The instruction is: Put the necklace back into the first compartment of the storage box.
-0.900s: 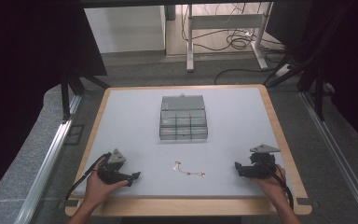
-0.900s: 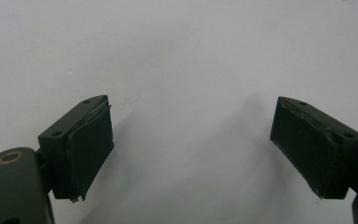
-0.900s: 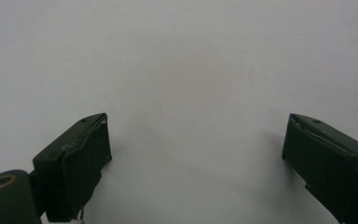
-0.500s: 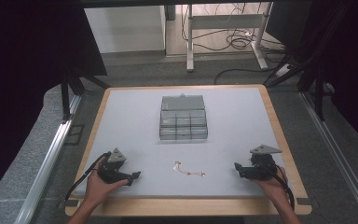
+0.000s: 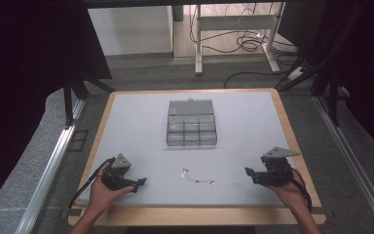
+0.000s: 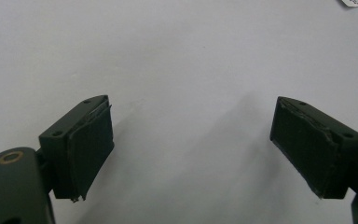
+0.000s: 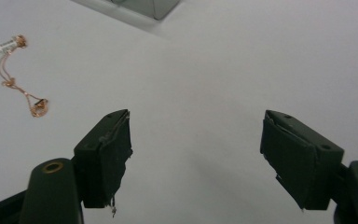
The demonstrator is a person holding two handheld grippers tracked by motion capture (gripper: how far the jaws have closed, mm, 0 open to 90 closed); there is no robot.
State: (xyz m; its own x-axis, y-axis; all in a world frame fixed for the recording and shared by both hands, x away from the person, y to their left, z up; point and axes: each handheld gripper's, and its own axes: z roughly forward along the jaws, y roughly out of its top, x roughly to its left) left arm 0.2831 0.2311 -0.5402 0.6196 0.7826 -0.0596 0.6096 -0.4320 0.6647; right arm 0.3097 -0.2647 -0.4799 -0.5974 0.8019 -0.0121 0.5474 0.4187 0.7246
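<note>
Grey carpet runs around my pale surface (image 5: pixel 253 126) with its wooden rim, dark curtains hang at both sides, and beyond the far edge a metal desk frame (image 5: pixel 233 34) stands over a tangle of cables (image 5: pixel 246 41) on the floor.

The high view gives the whole layout. A clear compartment box (image 5: pixel 192 123) sits in the middle of the surface, its lid folded back on the far side. A thin copper-coloured chain (image 5: pixel 197 177) lies on the near side of that box, well apart from it. My left hand (image 5: pixel 100 192) holds the left gripper (image 5: pixel 141 182) near and to the left of the box, and my right hand (image 5: pixel 287 191) holds the right gripper (image 5: pixel 248 173) near and to the right of it, both low over the surface with the chain between them.

The right gripper view adds detail the high view cannot give: the chain (image 7: pixel 21 77) carries a small white tag at one end and a little pendant at the other, and a corner of the box (image 7: pixel 147 7) shows at the top edge. The left gripper view shows bare surface (image 6: pixel 182 60) and a scrap of white at its top right corner.

Both grippers stand wide apart, nothing between their pads, which are frayed at the edges.
</note>
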